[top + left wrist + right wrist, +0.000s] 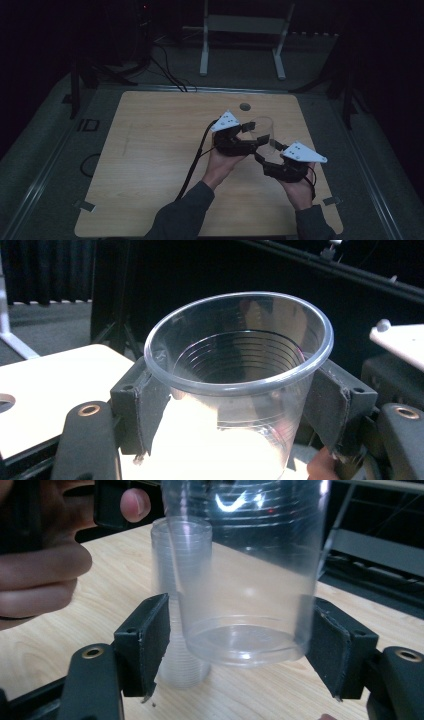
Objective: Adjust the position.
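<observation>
No writing is showing anywhere. A wooden table (150, 165) is sitting in a dark room. Two clear things are here: one cup (240, 375) and one stack of cups (181, 605). The left gripper (240, 405) is pinching the cup above the table. The right gripper (240, 650) is standing spread around the cup's bottom.

My high view looks down and forward over the whole desk (150, 150). My two gripper views sit very close, along their jaws, sharing the clear cup (235, 385) at centre frame.
</observation>
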The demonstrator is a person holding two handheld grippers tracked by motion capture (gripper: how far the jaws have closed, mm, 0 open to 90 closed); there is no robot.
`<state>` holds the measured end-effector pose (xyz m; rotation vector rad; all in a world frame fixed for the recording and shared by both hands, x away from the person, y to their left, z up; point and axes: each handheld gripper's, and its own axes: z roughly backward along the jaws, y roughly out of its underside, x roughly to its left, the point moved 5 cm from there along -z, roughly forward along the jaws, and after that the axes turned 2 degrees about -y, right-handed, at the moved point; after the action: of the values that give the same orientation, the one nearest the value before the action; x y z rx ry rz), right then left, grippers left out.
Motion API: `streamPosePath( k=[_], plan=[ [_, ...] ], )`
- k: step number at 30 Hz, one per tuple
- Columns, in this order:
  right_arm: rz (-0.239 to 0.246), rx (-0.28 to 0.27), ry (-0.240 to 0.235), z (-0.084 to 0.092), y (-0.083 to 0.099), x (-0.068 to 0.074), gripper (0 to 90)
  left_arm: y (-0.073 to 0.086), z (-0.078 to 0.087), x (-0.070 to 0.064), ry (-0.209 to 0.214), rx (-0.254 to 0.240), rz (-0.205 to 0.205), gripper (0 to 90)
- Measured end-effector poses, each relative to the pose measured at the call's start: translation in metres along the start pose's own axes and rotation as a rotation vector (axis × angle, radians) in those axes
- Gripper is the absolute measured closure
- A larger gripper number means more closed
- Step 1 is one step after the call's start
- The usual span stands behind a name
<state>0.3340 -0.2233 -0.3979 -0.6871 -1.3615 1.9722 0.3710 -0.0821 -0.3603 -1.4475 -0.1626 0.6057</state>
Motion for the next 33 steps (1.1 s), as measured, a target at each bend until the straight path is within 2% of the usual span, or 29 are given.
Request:
streamPosePath(
  k=[2,6,12,18,20,28,33],
  plan=[
    [-0.003,0.010,-0.020,0.001,-0.001,-0.001,30.1,0.001,0.000,0.000,-0.004,0.006,-0.012,30.2],
    [-0.018,0.063,-0.072,-0.001,-0.001,-0.005,29.9,0.003,-0.001,-0.004,-0.020,0.037,-0.070,30.1],
    [-0.001,0.091,-0.098,-0.004,-0.001,-0.003,32.4,0.007,-0.002,-0.008,-0.038,0.083,-0.139,30.1],
    [-0.006,0.097,-0.091,-0.007,0.002,-0.002,39.3,0.009,-0.004,-0.014,-0.083,0.115,-0.220,29.1],
    [-0.011,0.086,-0.084,-0.007,0.003,-0.002,40.7,0.009,-0.004,-0.015,-0.087,0.114,-0.220,28.1],
    [-0.039,0.035,-0.067,-0.004,0.002,-0.003,41.5,0.009,-0.007,-0.016,-0.050,0.069,-0.140,24.4],
    [-0.049,0.038,-0.071,-0.006,0.007,-0.002,41.4,0.010,-0.010,-0.018,-0.048,0.062,-0.133,22.3]
  ],
)
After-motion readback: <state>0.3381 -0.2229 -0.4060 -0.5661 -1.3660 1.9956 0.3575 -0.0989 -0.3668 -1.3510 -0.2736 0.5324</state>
